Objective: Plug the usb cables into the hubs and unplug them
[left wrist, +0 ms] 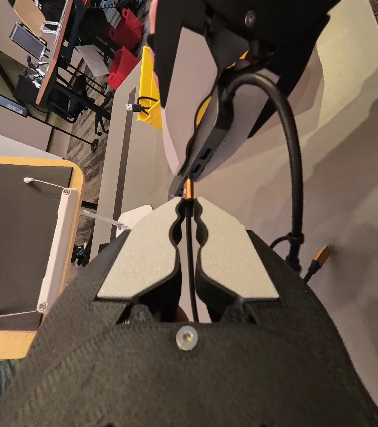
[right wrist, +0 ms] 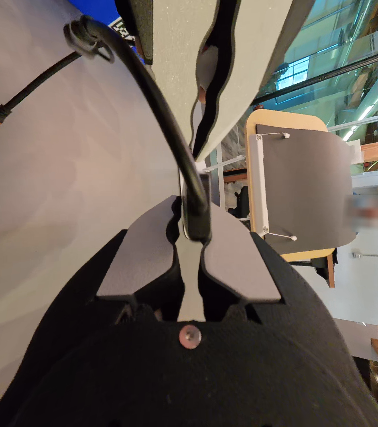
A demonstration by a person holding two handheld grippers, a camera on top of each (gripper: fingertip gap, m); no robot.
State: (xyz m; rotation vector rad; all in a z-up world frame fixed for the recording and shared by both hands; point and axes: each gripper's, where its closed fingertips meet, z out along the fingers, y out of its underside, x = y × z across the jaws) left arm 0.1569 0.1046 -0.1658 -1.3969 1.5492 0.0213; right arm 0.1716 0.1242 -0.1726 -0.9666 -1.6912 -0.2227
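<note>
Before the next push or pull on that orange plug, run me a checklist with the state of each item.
1. Left gripper shut on the orange plug, just behind its metal sleeve: ok.
2. Right gripper shut on the hub: ok.
3. Plug tip in line with the hub's end port: ok.
4. Plug fully seated: cannot tell, the port mouth is hidden.
5. Hub's own black cable arcs clear of the jaws: ok.
6. Spare orange connector lies on the table, out of the way: ok.
</note>
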